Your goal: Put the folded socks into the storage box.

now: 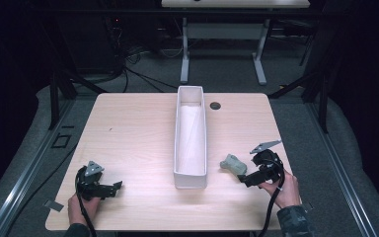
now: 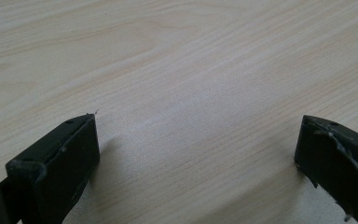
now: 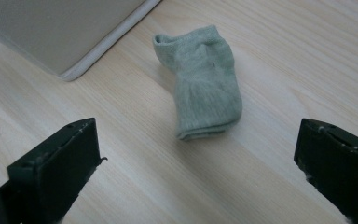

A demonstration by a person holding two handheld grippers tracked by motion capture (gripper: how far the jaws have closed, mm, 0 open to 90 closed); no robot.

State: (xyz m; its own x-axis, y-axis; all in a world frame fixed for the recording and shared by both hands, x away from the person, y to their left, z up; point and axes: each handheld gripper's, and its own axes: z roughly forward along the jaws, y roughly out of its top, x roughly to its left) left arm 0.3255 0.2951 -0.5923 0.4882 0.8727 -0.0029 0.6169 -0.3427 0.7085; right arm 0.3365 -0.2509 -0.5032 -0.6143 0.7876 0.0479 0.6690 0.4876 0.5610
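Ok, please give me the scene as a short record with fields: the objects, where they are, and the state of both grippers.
surface: light wooden table
bin: long white bin, middle of table, looks empty
sock: grey-green folded sock, on table right of bin, apart from it
left gripper: open, near table's left front, holds nothing
right gripper: open, jaws towards sock, not touching it
other: dark round hole in table, far side

Both grippers are black and blocky: the left gripper [image 1: 119, 185] and right gripper [image 1: 240, 179] each carry a grey three-cornered plate and trail a black cable. The right sleeve [image 1: 295, 222] is camouflage-patterned.
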